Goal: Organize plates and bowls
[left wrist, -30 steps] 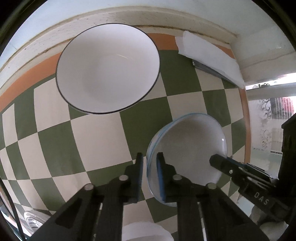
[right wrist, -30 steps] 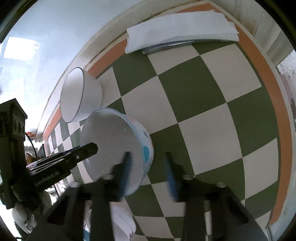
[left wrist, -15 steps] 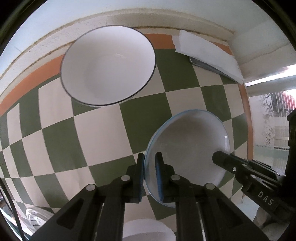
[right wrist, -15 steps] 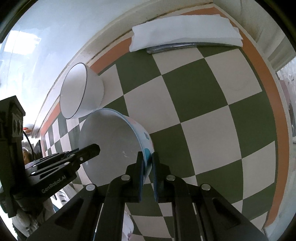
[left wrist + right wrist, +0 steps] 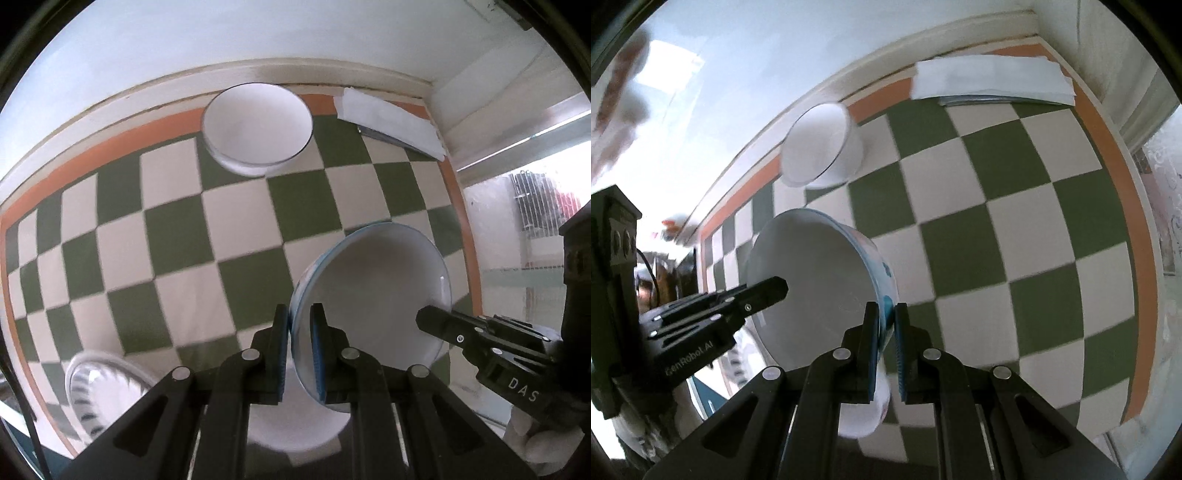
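Both claws clamp the blue-rimmed bowl (image 5: 373,295) by opposite sides of its rim: the left gripper (image 5: 299,332) low in the frame's centre, the right gripper (image 5: 886,325) likewise (it was open a second ago). The bowl now hangs higher off the checkered cloth (image 5: 177,236). Farther, upper centre, the white bowl (image 5: 256,127) looks smaller than before.

A bowl (image 5: 373,295) was held above the checked tablecloth (image 5: 177,236); a second bowl (image 5: 256,127) sat behind it by the wall, folded paper (image 5: 388,123) to its right.
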